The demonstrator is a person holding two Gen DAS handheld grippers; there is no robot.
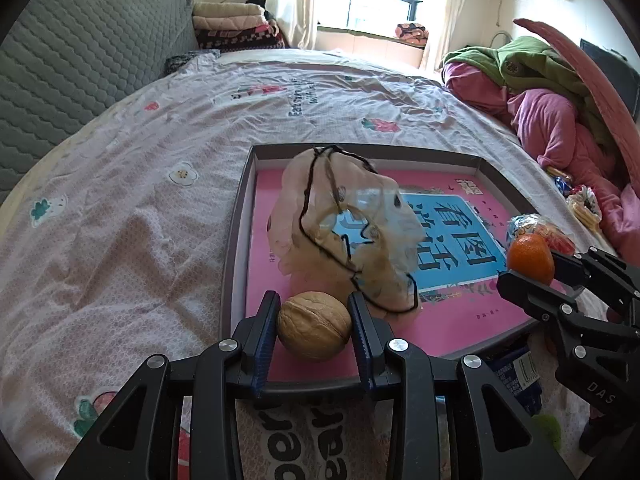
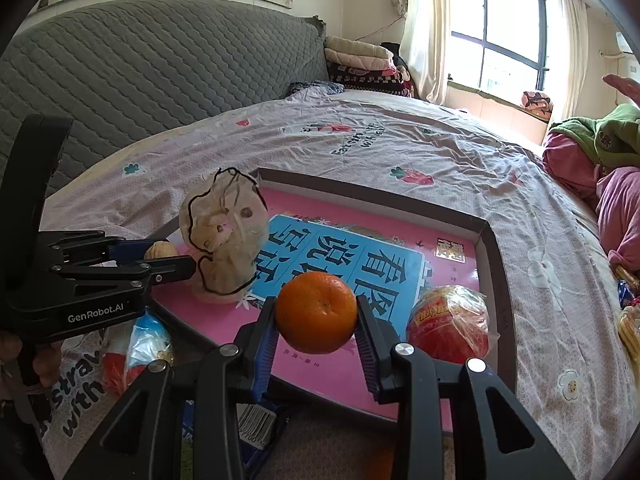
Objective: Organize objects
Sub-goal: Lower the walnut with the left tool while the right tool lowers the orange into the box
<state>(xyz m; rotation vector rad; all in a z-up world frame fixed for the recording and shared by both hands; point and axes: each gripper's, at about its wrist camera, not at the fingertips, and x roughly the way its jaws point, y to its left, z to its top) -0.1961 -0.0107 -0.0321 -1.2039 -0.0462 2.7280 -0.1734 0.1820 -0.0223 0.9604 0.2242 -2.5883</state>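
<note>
A shallow box lid [image 1: 240, 216] with a pink and blue printed bottom lies on the bed; it also shows in the right wrist view [image 2: 490, 240]. My left gripper [image 1: 314, 326] is shut on a walnut [image 1: 314, 326] over the lid's near left corner. My right gripper [image 2: 316, 314] is shut on an orange [image 2: 316, 312] above the lid's near edge. The orange also shows in the left wrist view [image 1: 530, 258]. A crumpled translucent bag with a black drawstring [image 1: 344, 228] stands in the lid. A red wrapped snack [image 2: 450, 328] lies in the lid's right corner.
The bed has a pink flowered sheet [image 1: 120, 220] and a grey quilted headboard [image 1: 80, 60]. Pink and green clothes [image 1: 552, 92] pile at the right. Wrapped snacks [image 2: 136, 352] and a blue packet [image 1: 516, 376] lie on the sheet by the lid's near edge.
</note>
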